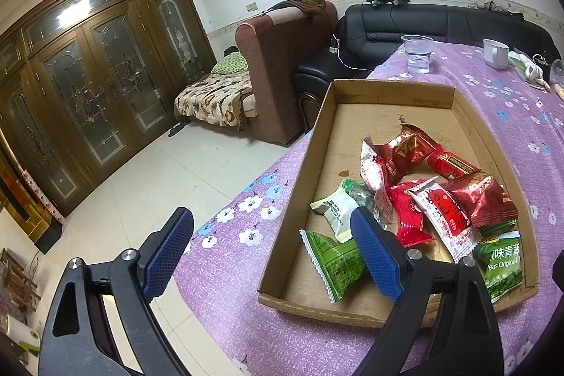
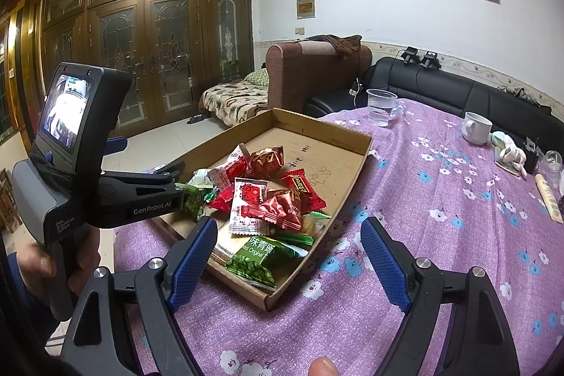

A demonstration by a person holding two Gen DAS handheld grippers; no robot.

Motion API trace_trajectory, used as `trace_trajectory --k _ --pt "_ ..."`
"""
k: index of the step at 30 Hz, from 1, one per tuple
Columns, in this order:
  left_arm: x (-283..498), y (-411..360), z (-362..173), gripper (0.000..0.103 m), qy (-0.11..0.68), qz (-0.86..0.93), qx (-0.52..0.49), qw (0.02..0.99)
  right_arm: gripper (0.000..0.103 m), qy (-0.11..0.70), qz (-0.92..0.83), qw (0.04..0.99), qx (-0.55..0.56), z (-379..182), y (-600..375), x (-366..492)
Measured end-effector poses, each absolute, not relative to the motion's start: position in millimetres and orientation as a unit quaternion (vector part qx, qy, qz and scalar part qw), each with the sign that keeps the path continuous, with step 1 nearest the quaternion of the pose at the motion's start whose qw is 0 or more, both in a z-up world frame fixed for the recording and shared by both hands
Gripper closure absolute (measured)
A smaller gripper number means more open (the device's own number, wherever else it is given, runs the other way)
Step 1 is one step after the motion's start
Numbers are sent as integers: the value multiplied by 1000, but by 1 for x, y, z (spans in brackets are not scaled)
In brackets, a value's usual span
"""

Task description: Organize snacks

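Note:
A shallow cardboard tray (image 1: 319, 129) (image 2: 356, 171) lies on the purple flowered tablecloth. Its near end holds a pile of snack packets: several red ones (image 1: 409, 150) (image 2: 278, 208), green pea packets (image 1: 335, 261) (image 2: 262, 258) and a white one (image 1: 336, 208). My left gripper (image 1: 273, 251) is open and empty at the tray's near left corner; its right finger (image 1: 375, 252) hangs over the green packets. It shows in the right wrist view (image 2: 176, 180) at the tray's left edge. My right gripper (image 2: 289, 261) is open and empty above the tray's near right corner.
A clear plastic cup of water (image 1: 417, 53) (image 2: 380, 107) and a white mug (image 1: 495, 53) (image 2: 476, 127) stand on the far tablecloth. Small clutter lies at the right edge (image 2: 518, 154). A black sofa (image 1: 423, 23) and a brown armchair (image 1: 278, 66) stand behind. The table edge drops to the tiled floor (image 1: 151, 171).

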State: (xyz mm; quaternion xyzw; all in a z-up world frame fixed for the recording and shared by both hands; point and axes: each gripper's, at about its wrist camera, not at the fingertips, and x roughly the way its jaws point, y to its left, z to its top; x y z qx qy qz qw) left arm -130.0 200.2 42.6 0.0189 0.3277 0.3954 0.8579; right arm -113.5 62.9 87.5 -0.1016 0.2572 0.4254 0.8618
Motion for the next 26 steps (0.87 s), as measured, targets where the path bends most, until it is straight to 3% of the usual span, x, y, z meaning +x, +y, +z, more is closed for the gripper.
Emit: trace_trajectory --k 26 --pt "-137 222 47 11 331 399 -28 855 18 261 427 860 -99 86 62 -111"
